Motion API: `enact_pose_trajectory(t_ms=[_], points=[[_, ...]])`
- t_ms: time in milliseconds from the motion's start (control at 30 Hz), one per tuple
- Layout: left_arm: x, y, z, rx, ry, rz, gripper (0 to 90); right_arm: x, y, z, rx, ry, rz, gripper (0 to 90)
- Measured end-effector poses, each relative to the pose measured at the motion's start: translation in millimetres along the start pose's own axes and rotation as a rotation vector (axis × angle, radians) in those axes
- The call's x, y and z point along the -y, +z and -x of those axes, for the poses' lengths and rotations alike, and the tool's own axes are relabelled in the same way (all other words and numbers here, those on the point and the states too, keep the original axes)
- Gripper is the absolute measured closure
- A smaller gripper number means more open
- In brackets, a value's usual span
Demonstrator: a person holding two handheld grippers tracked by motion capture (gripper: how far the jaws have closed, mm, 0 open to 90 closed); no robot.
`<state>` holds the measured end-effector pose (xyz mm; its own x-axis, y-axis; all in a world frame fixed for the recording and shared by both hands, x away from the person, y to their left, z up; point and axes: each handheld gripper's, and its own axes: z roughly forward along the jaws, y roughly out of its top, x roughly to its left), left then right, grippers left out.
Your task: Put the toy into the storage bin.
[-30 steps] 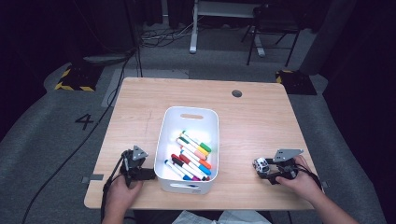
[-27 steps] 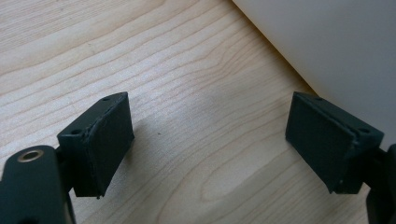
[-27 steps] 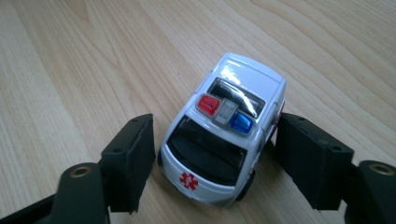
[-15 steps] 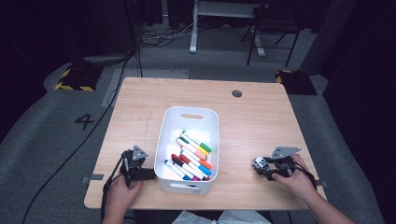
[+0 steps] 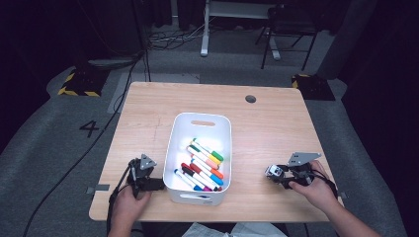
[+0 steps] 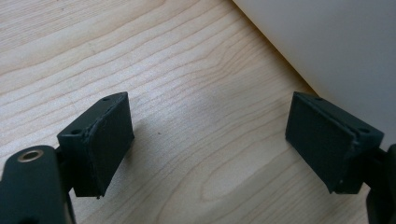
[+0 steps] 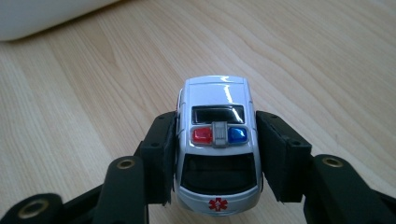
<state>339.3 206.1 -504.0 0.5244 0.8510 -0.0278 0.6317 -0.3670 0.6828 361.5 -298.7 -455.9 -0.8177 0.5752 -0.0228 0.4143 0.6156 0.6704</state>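
With the right gripper [image 7: 215, 154] just closed on the small white toy ambulance car [image 7: 216, 149] above the wooden bench [image 5: 276, 128], carrying it to the white plastic bin [image 5: 197, 148] probably follows, while the left gripper [image 6: 210, 140] rests wide open and empty beside that bin.

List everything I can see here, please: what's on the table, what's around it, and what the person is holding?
table: one, light wood, middle of the room
bin: one, white, middle of the table, near the front edge
markers: a dozen or so, mixed colours, lying in the bin
toy car: one, silver-white with red and blue roof lights and a red emblem, front right of the table, between the jaws of the right gripper
round hole: one, dark, back right of the tabletop
floor number 4: one, black, on the grey floor left of the table
left gripper: black jaws wide open over bare wood, beside the bin's wall
right gripper: black jaws, just been closing, now pressed on the car's sides
hands: two, one on each gripper
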Motion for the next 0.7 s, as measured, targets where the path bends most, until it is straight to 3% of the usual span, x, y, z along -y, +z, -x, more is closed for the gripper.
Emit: enact_pose_trajectory(t_ms=[700], points=[[0.1,0.0,0.9,-0.007,-0.007,0.001,15.3,-65.0,-33.7,0.2,-0.063,-0.026,0.085,50.5]])
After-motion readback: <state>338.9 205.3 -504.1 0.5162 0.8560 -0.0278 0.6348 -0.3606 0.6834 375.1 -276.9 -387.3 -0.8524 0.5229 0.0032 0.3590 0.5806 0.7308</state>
